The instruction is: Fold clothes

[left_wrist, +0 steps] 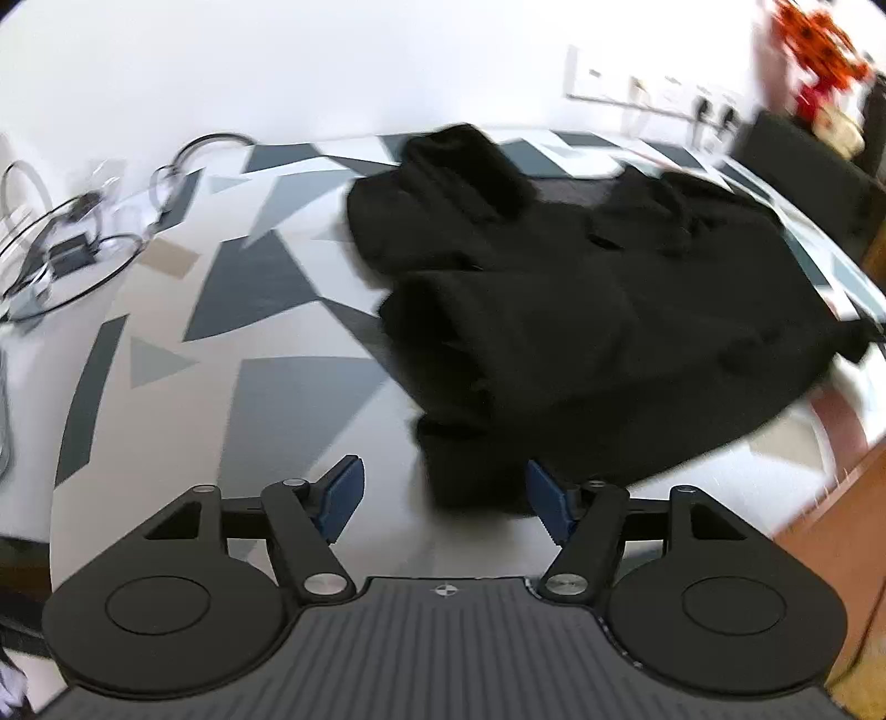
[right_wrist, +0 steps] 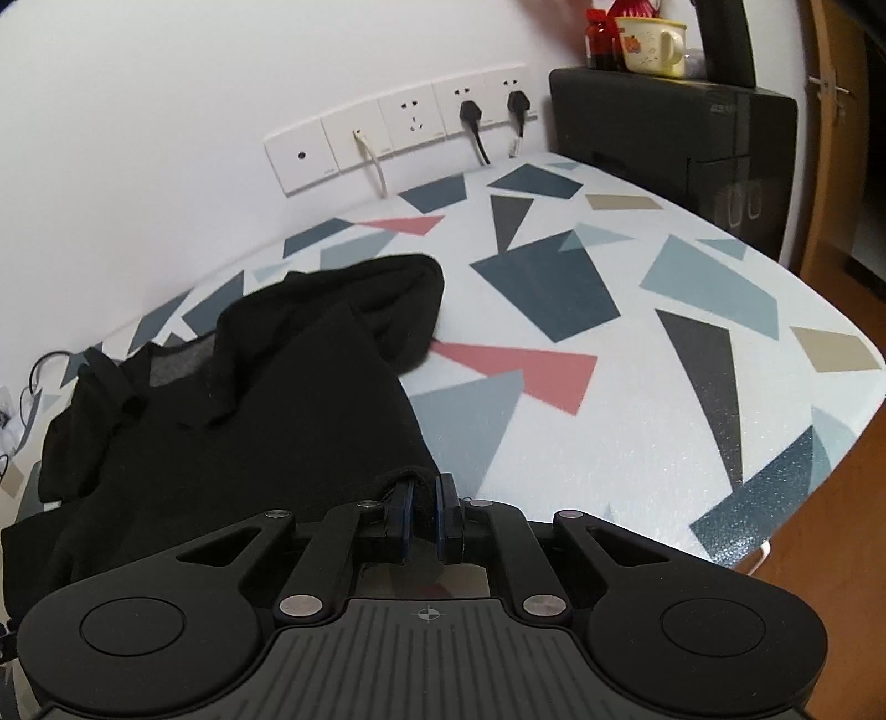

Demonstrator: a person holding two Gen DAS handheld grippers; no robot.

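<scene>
A black garment lies crumpled on a table covered with a white cloth printed with grey, blue and red shapes. My left gripper is open just above the cloth. A corner of the garment's near edge lies between its blue pads, and neither pad touches it. In the right wrist view the garment spreads to the left over the tablecloth. My right gripper is shut on a fold of the garment's near hem, which bunches up over the fingertips.
Looped cables and a small adapter lie at the table's far left. Wall sockets with plugs run behind the table. A black box carrying a mug stands at the back right. The table's right edge drops to a wooden floor.
</scene>
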